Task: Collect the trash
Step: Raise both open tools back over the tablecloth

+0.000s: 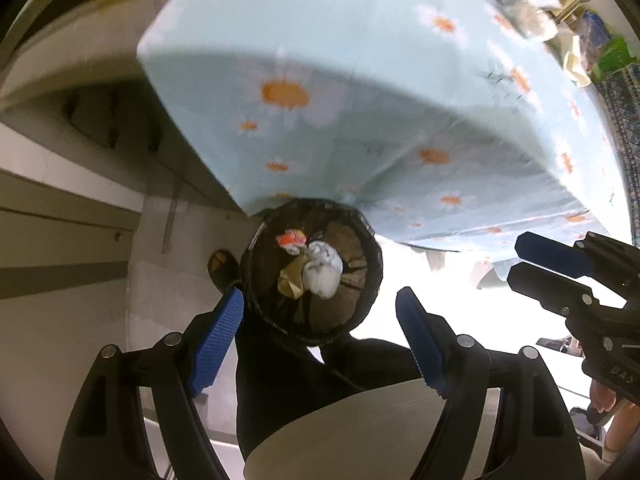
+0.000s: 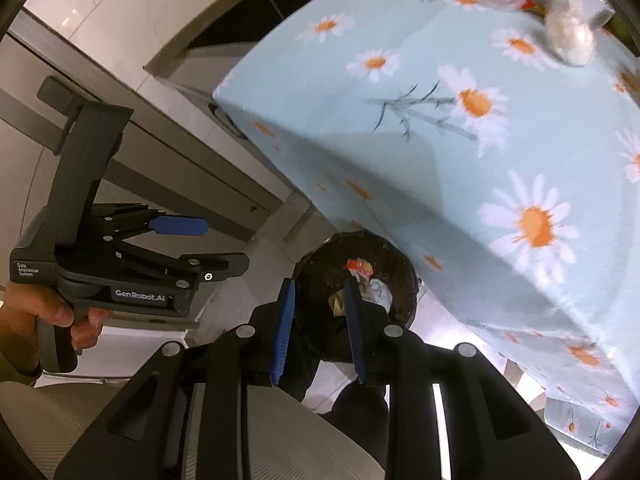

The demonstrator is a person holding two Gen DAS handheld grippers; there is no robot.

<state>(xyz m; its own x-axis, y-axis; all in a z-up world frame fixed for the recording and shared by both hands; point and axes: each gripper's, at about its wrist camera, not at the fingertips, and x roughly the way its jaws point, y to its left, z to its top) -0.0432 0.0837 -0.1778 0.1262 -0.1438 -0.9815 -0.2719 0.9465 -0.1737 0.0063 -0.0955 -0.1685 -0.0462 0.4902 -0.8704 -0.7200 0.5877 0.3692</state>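
Left hand-held gripper (image 1: 320, 338) wide, empty; right hand-held gripper (image 2: 318, 330) narrow, apparently empty, above round black-lined bin (image 1: 370, 256). Risk: remaining crumpled foil wad (image 2: 568, 34) on daisy-cloth bench (image 2: 460, 160) slipping, missing bin.

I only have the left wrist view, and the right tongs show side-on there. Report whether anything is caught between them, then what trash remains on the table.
Observer: Nothing is caught. The right tongs stand slightly apart, and the bin shows through the gap.
Operator: Now the table.
Observer: A crumpled silvery wad lies on the daisy tablecloth, toward the top right of the right wrist view.
Operator: Tell me what is carrying my left tongs.
Observer: A hand grips the handle behind the left tongs, at the left edge of that view.
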